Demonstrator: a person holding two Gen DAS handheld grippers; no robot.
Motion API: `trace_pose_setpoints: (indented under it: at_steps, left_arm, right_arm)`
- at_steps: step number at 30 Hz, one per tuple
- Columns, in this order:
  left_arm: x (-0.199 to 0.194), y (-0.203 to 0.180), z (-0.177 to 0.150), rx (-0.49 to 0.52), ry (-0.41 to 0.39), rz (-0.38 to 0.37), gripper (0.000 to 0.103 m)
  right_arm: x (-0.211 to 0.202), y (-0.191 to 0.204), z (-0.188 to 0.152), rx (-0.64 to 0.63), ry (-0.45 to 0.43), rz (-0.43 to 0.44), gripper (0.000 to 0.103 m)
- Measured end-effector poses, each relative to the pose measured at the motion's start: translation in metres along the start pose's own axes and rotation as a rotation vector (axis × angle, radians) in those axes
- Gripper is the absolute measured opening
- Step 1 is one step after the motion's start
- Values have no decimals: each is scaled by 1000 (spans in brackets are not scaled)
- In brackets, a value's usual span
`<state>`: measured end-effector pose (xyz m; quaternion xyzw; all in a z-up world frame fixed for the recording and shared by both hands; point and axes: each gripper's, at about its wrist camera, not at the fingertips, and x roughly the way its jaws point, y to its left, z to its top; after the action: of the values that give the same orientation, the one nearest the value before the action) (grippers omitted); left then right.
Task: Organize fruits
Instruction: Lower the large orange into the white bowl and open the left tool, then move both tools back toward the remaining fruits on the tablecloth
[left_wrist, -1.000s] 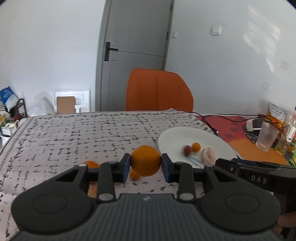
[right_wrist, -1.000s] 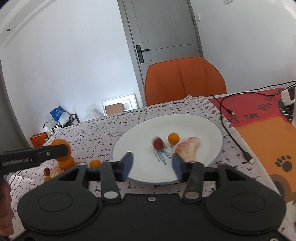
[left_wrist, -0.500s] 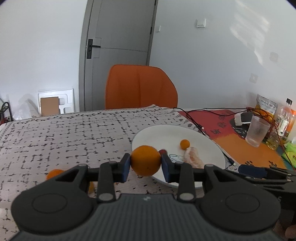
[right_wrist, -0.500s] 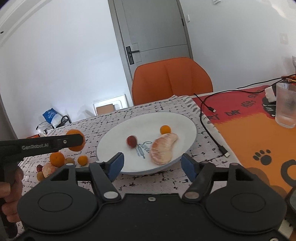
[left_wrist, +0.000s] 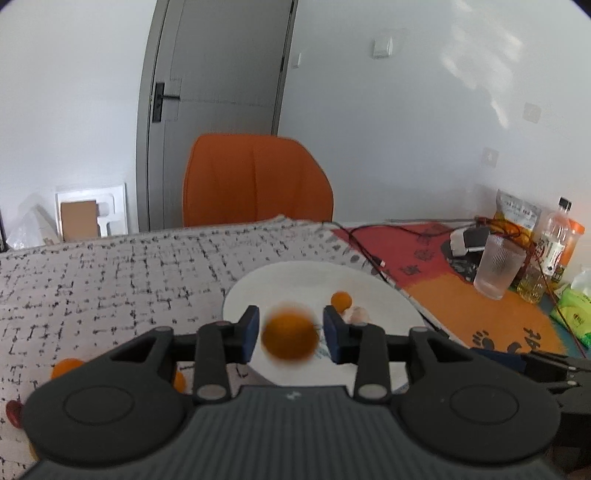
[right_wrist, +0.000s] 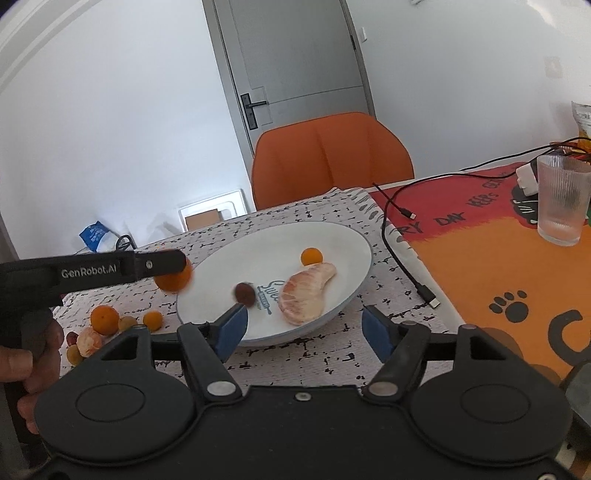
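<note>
Left wrist view: we look forward and slightly down from behind the left gripper (left_wrist: 290, 330), close over the table.
Right wrist view: we look likewise from behind the right gripper (right_wrist: 304, 330), beside and to the right.
Facing: both toward the orange chair (left_wrist: 256, 179) and door.
Shared: the white plate (left_wrist: 384, 295) (near in both), chair, glass (right_wrist: 563, 199).
</note>
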<state>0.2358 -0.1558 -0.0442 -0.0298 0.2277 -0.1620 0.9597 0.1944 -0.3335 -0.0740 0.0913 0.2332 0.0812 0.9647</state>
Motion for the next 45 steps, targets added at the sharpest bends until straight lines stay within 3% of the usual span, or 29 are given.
trace_pose_setpoints:
  at_steps: [4, 9, 11, 26, 45]
  left_arm:
    - [-9, 10, -1, -25, -2, 22, 42]
    - [-22, 24, -3, -48, -2, 76, 76]
    - [-29, 32, -4, -55, -10, 106, 83]
    - [-81, 85, -7, -135, -45, 224, 99]
    - [-138, 124, -16, -202, -64, 321, 101]
  right_arm:
    - [3, 1, 0, 2, 3, 6, 70]
    - [2, 7, 0, -3, -1, 13, 77]
    - [1, 9, 1, -5, -2, 14, 79]
    - [1, 33, 5, -16, -13, 56, 103]
    - [0, 75, 3, -49, 9, 122, 103]
